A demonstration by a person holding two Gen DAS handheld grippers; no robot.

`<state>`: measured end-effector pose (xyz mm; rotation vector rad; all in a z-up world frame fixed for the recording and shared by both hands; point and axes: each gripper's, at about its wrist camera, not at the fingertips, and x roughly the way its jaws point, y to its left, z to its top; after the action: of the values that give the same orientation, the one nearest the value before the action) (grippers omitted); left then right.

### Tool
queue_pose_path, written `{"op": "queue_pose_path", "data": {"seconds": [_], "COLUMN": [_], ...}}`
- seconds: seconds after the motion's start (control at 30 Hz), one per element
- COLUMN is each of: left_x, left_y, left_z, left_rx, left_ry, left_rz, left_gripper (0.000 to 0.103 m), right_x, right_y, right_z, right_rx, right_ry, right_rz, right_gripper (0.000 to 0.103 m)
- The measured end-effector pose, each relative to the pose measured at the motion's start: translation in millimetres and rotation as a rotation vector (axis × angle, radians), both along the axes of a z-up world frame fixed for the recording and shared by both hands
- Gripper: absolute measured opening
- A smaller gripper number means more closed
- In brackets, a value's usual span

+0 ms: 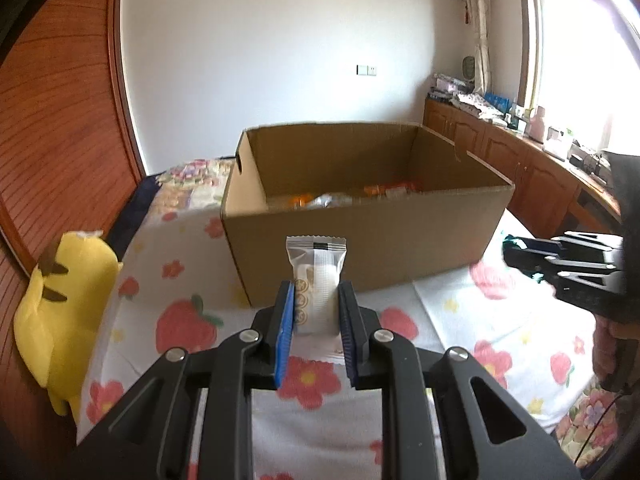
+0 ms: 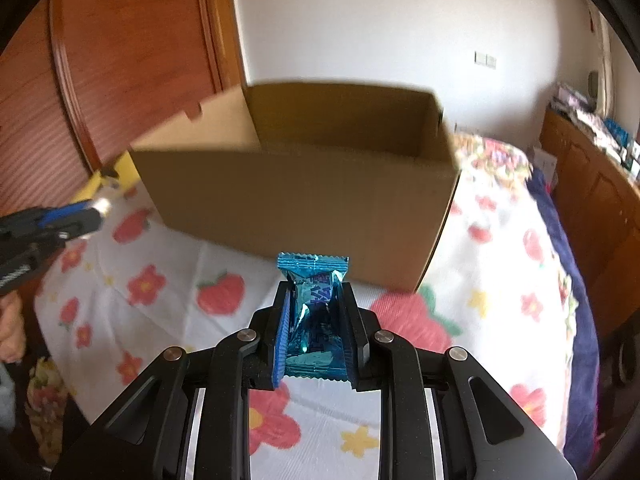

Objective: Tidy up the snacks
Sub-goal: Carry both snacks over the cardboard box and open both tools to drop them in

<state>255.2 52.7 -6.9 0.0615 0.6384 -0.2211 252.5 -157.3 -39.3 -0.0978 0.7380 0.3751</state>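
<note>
My left gripper [image 1: 314, 294] is shut on a white wrapped snack [image 1: 316, 280], held upright in front of the open cardboard box [image 1: 360, 240]. Several orange and silver snack packets [image 1: 340, 196] lie inside the box. My right gripper [image 2: 314, 294] is shut on a blue foil snack packet [image 2: 314, 312], held short of the box's near wall [image 2: 300, 208]. The right gripper also shows at the right in the left wrist view [image 1: 516, 254], and the left gripper at the left in the right wrist view [image 2: 96, 212].
The box stands on a bed with a flower and strawberry sheet [image 1: 184, 320]. A yellow plush toy [image 1: 60, 312] lies at the bed's left edge by the wooden wardrobe [image 1: 60, 140]. Wooden cabinets with clutter [image 1: 520, 152] line the right wall under a window.
</note>
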Motion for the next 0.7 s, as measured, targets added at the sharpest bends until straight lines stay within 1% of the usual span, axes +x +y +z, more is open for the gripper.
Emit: {"op": "queue_pose_path", "data": {"seconds": [0.2,0.33,0.5,0.7], "left_x": [22.0,35.3,58.1,88.5], "left_y": [0.3,-3.1,-2.8,-6.1], "left_z": [21.8,32.7,38.3,34.5], "left_rx": [0.0,0.012,0.003,-0.022], "left_ry": [-0.047,-0.072,-0.08,-0.075], "left_rz": [-0.004,-0.012,-0.018,-0.024], "left_gripper": [0.02,0.02,0.02,0.02], "right_x": [1.1,12.7,29.6,53.6], "right_y": [-1.7,6.2,10.8,17.5], "right_z": [39.6,53.8,62.4,66.0], "right_rx": [0.01,0.003,-0.005,-0.002], "right_ry": [-0.086,-0.122,-0.146,-0.161], "right_rz": [0.017,0.027,0.04,0.052], "right_gripper": [0.021,0.021,0.021,0.021]}}
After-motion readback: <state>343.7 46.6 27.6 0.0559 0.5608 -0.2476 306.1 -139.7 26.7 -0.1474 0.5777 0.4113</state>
